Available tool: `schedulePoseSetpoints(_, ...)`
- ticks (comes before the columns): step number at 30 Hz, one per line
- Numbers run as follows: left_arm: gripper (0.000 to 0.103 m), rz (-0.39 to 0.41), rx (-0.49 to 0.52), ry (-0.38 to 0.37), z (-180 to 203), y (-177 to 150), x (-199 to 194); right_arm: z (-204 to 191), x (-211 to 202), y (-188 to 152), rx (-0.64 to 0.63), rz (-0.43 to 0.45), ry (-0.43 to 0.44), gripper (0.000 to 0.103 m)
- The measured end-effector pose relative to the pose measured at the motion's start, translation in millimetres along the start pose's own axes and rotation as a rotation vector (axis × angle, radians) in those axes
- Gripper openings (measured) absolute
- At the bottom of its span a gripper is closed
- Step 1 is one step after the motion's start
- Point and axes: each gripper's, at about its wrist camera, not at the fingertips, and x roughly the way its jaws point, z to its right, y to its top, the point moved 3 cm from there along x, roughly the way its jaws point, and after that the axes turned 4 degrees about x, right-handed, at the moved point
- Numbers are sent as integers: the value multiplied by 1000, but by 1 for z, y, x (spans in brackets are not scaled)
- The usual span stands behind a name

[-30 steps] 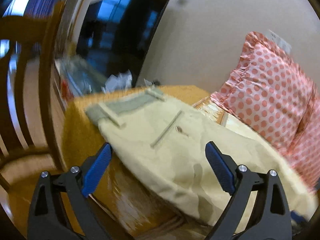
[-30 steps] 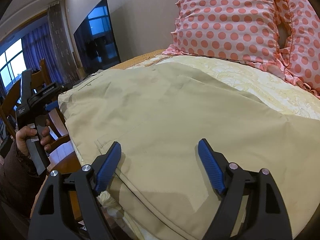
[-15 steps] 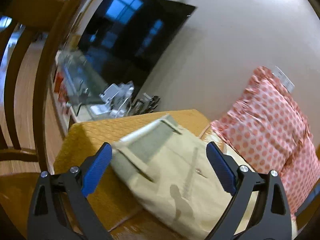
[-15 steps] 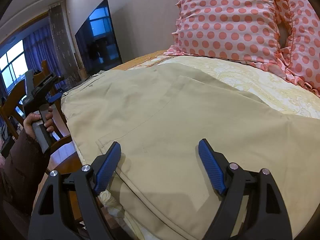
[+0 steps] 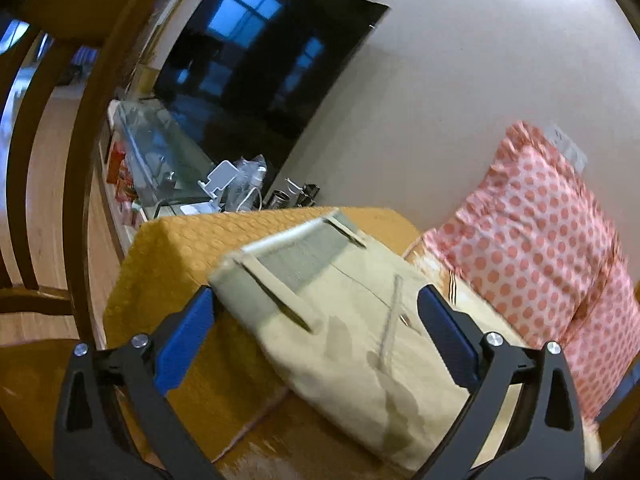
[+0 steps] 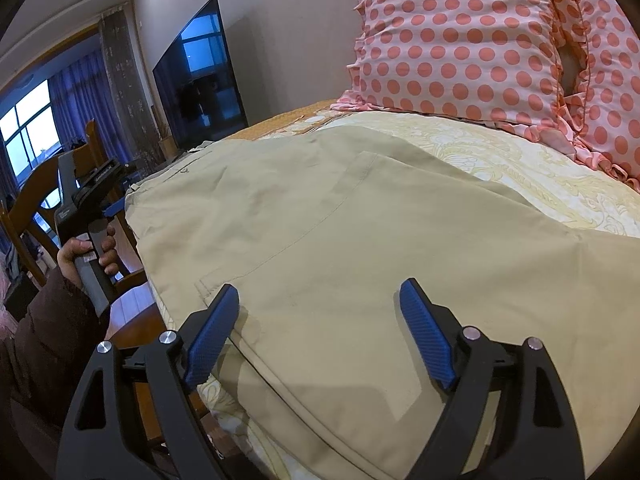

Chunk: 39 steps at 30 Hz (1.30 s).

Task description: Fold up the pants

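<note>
Beige pants (image 6: 340,232) lie spread flat on the bed, the waistband toward the far left. In the left wrist view the waistband end (image 5: 304,252) with its grey lining and belt loops faces me. My left gripper (image 5: 316,336) is open and empty, hovering just in front of the waistband corner. It also shows in the right wrist view (image 6: 100,200), held by a hand beside the bed. My right gripper (image 6: 320,332) is open and empty, just above the pants near the bed's front edge.
Pink polka-dot pillows (image 6: 460,40) stand at the back of the bed. A mustard cover (image 5: 180,248) lies under the waistband. A wooden chair (image 5: 52,160) stands left of the bed, and a dark TV (image 5: 260,68) hangs above a cluttered glass stand.
My left gripper has swung up and away from the pants side, then come closer to the waistband corner. My right gripper has hardly moved.
</note>
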Motion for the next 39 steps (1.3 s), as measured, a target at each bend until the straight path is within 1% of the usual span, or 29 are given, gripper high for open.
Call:
schedulePoseSetpoints(1, 100, -1, 22, -14, 7, -2, -1, 0, 0, 0, 1, 1, 0, 85)
schedulePoseSetpoints(2, 100, -34, 31, -66, 16, -5, 3, 0, 0, 0, 1, 0, 1, 85)
schedulePoseSetpoints(5, 100, -65, 20, -109, 34, -10, 6, 0, 0, 0, 0, 0, 0, 85)
schedulePoseSetpoints(7, 97, -66, -7, -89, 37, -10, 10, 0, 0, 0, 0, 0, 1, 85)
schedulePoseSetpoints(8, 91, -64, -36, -78, 34, -9, 9, 0, 0, 0, 0, 0, 1, 85)
schedulePoseSetpoints(9, 88, -67, -100, -77, 28, -7, 9, 0, 0, 0, 0, 1, 2, 85)
schedulePoseSetpoints(10, 76, -76, -169, -77, 21, -5, 8, -1, 0, -1, 1, 3, 3, 85)
schedulePoseSetpoints(11, 58, -88, -232, -81, 13, -3, 8, -1, 0, -1, 2, 4, 4, 85)
schedulePoseSetpoints(12, 48, -120, -310, -80, 5, -2, 12, -1, -1, -1, 5, 7, 7, 85)
schedulePoseSetpoints(13, 23, -162, -367, -59, -2, -2, 17, 0, -2, -2, 12, 10, 13, 85)
schedulePoseSetpoints(14, 12, -187, -388, -38, -6, -1, 20, 1, -4, -1, 27, 13, 24, 85)
schedulePoseSetpoints(16, 10, -220, -370, -9, -3, 4, 23, 6, -11, -2, 71, 23, 59, 85)
schedulePoseSetpoints(18, 8, -230, -282, 53, 14, 14, 22, 16, -27, -3, 122, 54, 86, 85)
schedulePoseSetpoints(19, 7, -219, -202, 87, 30, 22, 19, 24, -39, -4, 146, 84, 84, 85)
schedulePoseSetpoints(20, 7, -204, -148, 98, 42, 28, 16, 31, -50, -6, 164, 108, 79, 85)
schedulePoseSetpoints(21, 7, -180, -58, 96, 67, 37, 11, 37, -58, -8, 177, 123, 73, 85)
schedulePoseSetpoints(24, 5, -127, 200, 11, 157, 45, -8, 66, -93, -16, 251, 182, 16, 91)
schedulePoseSetpoints(25, 5, -115, 297, -48, 194, 41, -17, 77, -105, -20, 280, 202, -14, 91)
schedulePoseSetpoints(26, 5, -114, 389, -130, 233, 30, -27, 85, -114, -23, 302, 216, -37, 91)
schedulePoseSetpoints(27, 5, -124, 455, -196, 261, 18, -35, 98, -125, -26, 334, 234, -69, 91)
schedulePoseSetpoints(28, 5, -142, 539, -274, 295, -2, -46, 107, -134, -30, 364, 250, -95, 91)
schedulePoseSetpoints(29, 5, -155, 598, -330, 316, -19, -54, 117, -143, -34, 399, 264, -116, 91)
schedulePoseSetpoints(31, 5, -231, 732, -515, 363, -75, -78, 137, -159, -41, 479, 288, -135, 92)
schedulePoseSetpoints(32, 5, -286, 814, -616, 383, -111, -94, 145, -166, -44, 519, 300, -135, 92)
schedulePoseSetpoints(33, 5, -317, 878, -671, 393, -137, -104, 153, -171, -47, 551, 309, -135, 92)
schedulePoseSetpoints(35, 5, -383, 999, -728, 405, -188, -117, 167, -181, -51, 605, 329, -129, 92)
schedulePoseSetpoints(37, 4, -473, 1011, -749, 403, -214, -113, 178, -189, -53, 647, 348, -107, 92)
schedulePoseSetpoints(38, 4, -489, 1007, -742, 401, -220, -111, 180, -190, -54, 659, 348, -97, 92)
schedulePoseSetpoints(39, 4, -480, 1005, -739, 398, -222, -113, 184, -190, -53, 667, 341, -85, 92)
